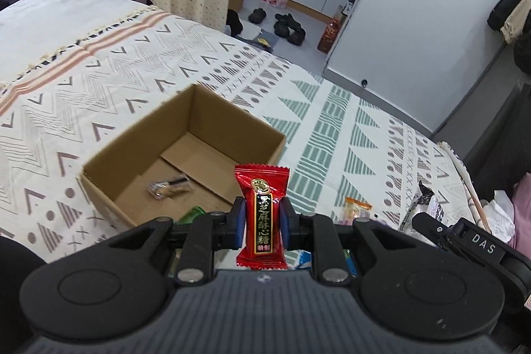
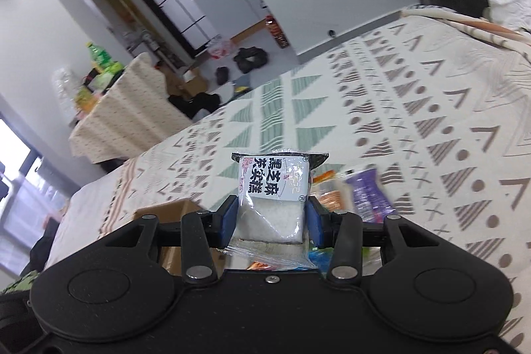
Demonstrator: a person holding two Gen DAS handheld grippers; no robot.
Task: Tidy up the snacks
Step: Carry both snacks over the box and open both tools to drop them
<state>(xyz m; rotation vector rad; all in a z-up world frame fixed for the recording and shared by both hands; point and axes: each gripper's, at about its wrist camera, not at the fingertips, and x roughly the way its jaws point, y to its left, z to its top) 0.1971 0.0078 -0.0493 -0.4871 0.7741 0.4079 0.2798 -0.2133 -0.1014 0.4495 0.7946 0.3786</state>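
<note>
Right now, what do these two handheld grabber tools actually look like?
Both are matte black. The left gripper and right gripper each have blue-padded jaws, linkage bars with silver pivot pins, round black housings and a ribbed grey-black body. White letters "DAS" mark the right one.

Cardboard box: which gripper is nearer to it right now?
Left. The left gripper, shut on a red candy, sits just short of the cardboard box. The right gripper, holding a white snack pack, is off to the box's right.
</note>
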